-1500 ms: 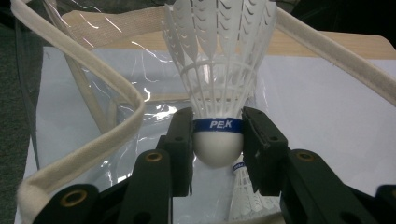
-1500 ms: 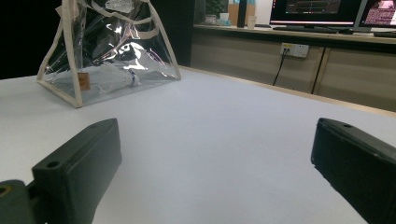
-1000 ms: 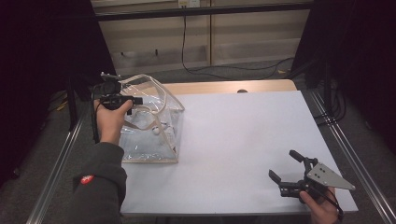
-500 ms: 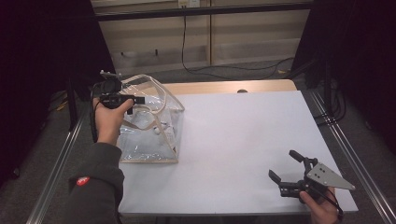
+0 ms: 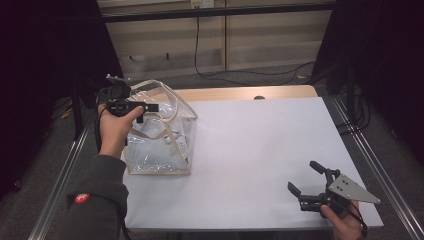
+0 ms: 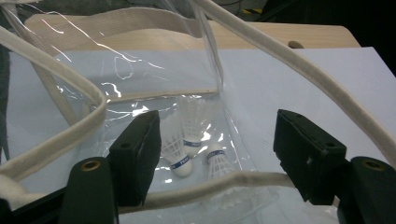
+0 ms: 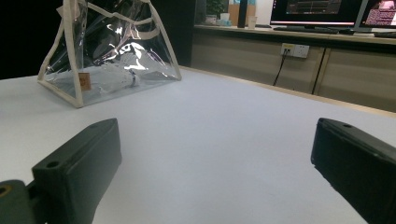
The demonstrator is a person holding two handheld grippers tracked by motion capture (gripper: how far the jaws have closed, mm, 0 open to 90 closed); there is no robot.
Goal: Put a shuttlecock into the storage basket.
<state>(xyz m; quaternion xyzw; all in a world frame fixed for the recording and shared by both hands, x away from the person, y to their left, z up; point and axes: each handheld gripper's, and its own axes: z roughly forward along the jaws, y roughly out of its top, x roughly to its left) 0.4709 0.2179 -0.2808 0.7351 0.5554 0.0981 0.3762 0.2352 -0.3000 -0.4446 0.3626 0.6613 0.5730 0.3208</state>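
Gaping left claw [image 6: 215,154] over bag [image 5: 160,145]

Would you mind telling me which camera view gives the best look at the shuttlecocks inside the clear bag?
The left gripper view: the shuttlecocks lie close up through the clear bag, with blue bands and white corks visible. The right gripper view shows them farther off through the side wall. The high view gives small white specks.

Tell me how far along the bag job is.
Done, it seems: three shuttlecocks lie inside the clear bag, which stands at the table's left edge. In hand: the left gripper is at the bag's top, its jaws just opening, a cream strap between them but not pinched. The right gripper rests open and empty near the front right corner. Left: probably just pulling the left gripper clear.
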